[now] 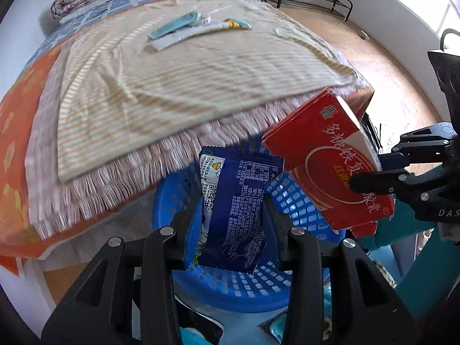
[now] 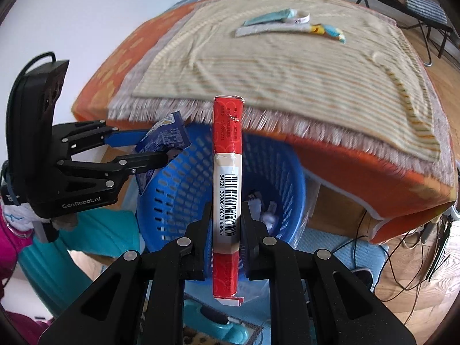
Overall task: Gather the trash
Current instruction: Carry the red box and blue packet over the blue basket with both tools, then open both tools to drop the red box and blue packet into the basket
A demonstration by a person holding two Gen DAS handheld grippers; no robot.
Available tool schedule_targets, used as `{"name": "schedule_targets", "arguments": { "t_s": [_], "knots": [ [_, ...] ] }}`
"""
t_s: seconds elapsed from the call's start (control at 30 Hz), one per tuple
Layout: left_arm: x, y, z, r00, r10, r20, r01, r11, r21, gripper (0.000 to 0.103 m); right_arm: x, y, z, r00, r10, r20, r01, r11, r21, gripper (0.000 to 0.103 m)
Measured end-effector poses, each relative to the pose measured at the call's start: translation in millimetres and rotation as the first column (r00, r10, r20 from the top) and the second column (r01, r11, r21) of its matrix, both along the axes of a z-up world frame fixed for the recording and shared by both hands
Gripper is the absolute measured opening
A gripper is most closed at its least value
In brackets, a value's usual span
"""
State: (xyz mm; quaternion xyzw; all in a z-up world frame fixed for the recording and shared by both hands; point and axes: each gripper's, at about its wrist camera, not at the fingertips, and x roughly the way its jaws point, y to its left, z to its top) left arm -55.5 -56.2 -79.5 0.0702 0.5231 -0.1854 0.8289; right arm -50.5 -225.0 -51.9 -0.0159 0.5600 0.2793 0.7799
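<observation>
Trash was in both my hands, held over the blue basket (image 2: 184,172) that stood on the floor beside the tabletop (image 1: 17,149). My left hand-held gripper (image 1: 234,230) was clamped on a dark blue wrapper (image 1: 238,201), its long axis running straight away from the camera, top edge pointing toward the fringed cloth (image 1: 172,86). My right hand-held gripper (image 2: 225,227) was clamped on a red box (image 2: 227,189), squeezed across its broad faces.

Only the right wrist view showed the box's narrow edge with a barcode, standing upright along the fingers, and white scraps (image 2: 264,207) already lying at the bottom of the basket. It also showed the left gripper from the side, with the wrapper sticking out crumpled above the basket's rim.

Only the left wrist view showed the box's broad red face with printed characters, tilted, its long axis slanting from upper left to lower right above the basket's right rim, pinched by the right gripper's fingers (image 1: 382,184).

Both views showed more trash lying on the cloth well apart from the basket: a teal wrapper (image 1: 175,24) and a long white wrapper (image 1: 198,33), just beside each other, both lying flat.
</observation>
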Motion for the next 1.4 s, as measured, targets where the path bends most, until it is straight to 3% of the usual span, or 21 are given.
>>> {"name": "schedule_targets", "arguments": {
  "t_s": [0.53,1.0,1.4],
  "knots": [
    [-6,3,-33,0.998,-0.004,-0.066,0.007,0.999,0.050,0.039,1,7,-23,1.000,0.015,-0.025,-0.016,0.999,-0.040,0.014],
    [-4,-2,-42,0.996,0.000,-0.086,0.005,0.998,0.062,0.040,7,8,-34,0.998,0.004,-0.063,-0.006,0.999,-0.037,0.018],
    [0,-1,-44,0.996,0.012,-0.087,-0.006,0.998,0.069,0.055,8,9,-35,0.998,-0.008,-0.064,0.005,0.999,-0.045,0.019]
  ]
}}
